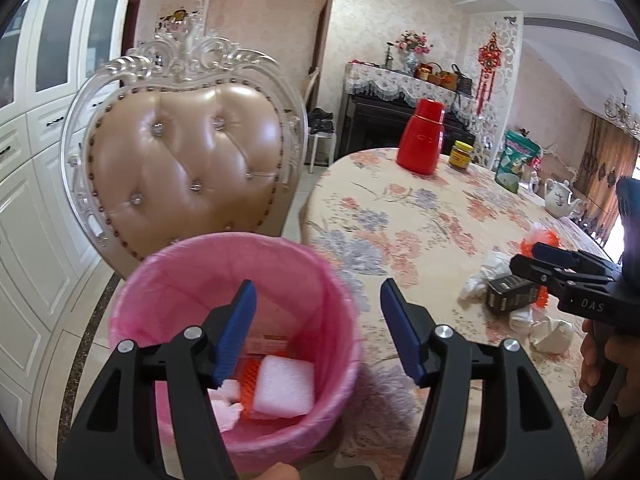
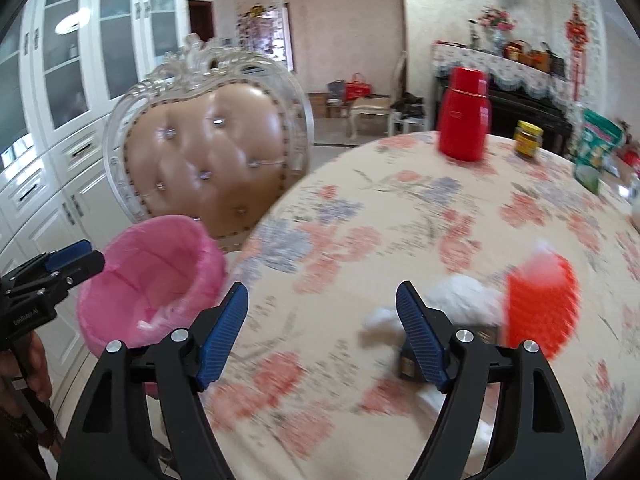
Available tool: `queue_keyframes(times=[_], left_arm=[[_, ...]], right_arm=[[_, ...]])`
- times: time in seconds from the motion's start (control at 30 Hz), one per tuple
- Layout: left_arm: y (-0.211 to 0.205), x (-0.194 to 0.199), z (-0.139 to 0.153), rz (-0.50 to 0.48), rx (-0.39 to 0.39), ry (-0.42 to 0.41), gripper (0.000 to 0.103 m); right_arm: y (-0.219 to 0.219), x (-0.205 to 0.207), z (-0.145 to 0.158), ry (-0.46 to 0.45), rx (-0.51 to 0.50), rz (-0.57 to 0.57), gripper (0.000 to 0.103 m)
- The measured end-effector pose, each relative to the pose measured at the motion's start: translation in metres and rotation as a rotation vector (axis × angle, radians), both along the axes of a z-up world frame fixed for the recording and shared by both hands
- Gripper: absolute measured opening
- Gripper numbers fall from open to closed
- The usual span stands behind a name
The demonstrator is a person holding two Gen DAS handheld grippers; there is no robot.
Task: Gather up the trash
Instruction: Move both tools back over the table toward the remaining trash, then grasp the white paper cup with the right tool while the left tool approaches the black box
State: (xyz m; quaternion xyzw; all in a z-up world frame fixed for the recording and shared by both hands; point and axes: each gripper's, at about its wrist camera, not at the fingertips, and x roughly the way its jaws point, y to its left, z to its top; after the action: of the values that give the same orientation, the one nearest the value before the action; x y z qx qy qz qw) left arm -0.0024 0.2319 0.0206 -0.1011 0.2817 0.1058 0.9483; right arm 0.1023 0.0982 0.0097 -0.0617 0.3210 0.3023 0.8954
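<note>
Left tool [image 1: 318,326] spread, empty, over the bin's [image 1: 192,264] rim; right tool [image 2: 322,332] spread, empty, above the desk [image 2: 360,208], trash [image 2: 540,308] just right.

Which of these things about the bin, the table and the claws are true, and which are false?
1. The pink bin already has trash inside. True.
2. The left claw is squeezing a tissue. False: it is open with nothing between its fingers.
3. A red flask stands on the table. True.
4. All the trash is off the table. False: tissues, a black box and an orange net are on it.
5. The right claw is open and empty. True.
6. The bin sits on top of the table. False: it is beside the table edge, in front of the chair.
</note>
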Motion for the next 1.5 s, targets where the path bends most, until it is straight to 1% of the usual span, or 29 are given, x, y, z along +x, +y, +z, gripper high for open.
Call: queue_keyframes(times=[0.13, 0.33, 0.37, 0.5, 0.67, 0.83, 1.03, 1.1, 1.23, 1.3, 1.43, 1.5], left_arm=[[-0.017, 0.009, -0.003, -0.035, -0.005, 0.001, 0.063], [-0.042, 0.021, -0.005, -0.085, -0.005, 0.004, 0.064], [-0.045, 0.023, -0.005, -0.090, -0.006, 0.003, 0.064], [-0.057, 0.028, -0.005, -0.118, -0.008, 0.001, 0.065], [-0.068, 0.035, -0.006, -0.148, -0.010, 0.001, 0.067], [-0.077, 0.039, -0.007, -0.169, -0.013, 0.000, 0.069], [-0.084, 0.043, -0.008, -0.190, -0.021, 0.001, 0.069], [-0.086, 0.044, -0.009, -0.195, -0.020, 0.003, 0.070], [-0.088, 0.045, -0.010, -0.203, -0.019, 0.009, 0.070], [-0.089, 0.046, -0.011, -0.204, -0.021, 0.010, 0.071], [-0.091, 0.048, -0.011, -0.211, -0.024, 0.011, 0.071], [-0.092, 0.049, -0.011, -0.215, -0.022, 0.011, 0.071]], right_arm=[[-0.030, -0.001, -0.007, -0.007, -0.015, -0.072, 0.078], [-0.074, -0.001, -0.018, 0.022, -0.022, -0.177, 0.080], [-0.083, -0.001, -0.021, 0.029, -0.022, -0.201, 0.082], [-0.104, 0.000, -0.030, 0.057, -0.030, -0.263, 0.084], [-0.123, -0.001, -0.043, 0.099, -0.039, -0.328, 0.084], [-0.133, 0.002, -0.058, 0.151, -0.048, -0.376, 0.084], [-0.132, 0.004, -0.071, 0.194, -0.068, -0.386, 0.084], [-0.132, 0.003, -0.073, 0.202, -0.051, -0.382, 0.084], [-0.127, 0.000, -0.071, 0.212, -0.059, -0.377, 0.084], [-0.126, -0.004, -0.067, 0.199, -0.058, -0.369, 0.084], [-0.127, -0.003, -0.076, 0.226, -0.063, -0.375, 0.084], [-0.131, -0.002, -0.077, 0.234, -0.049, -0.385, 0.084]])
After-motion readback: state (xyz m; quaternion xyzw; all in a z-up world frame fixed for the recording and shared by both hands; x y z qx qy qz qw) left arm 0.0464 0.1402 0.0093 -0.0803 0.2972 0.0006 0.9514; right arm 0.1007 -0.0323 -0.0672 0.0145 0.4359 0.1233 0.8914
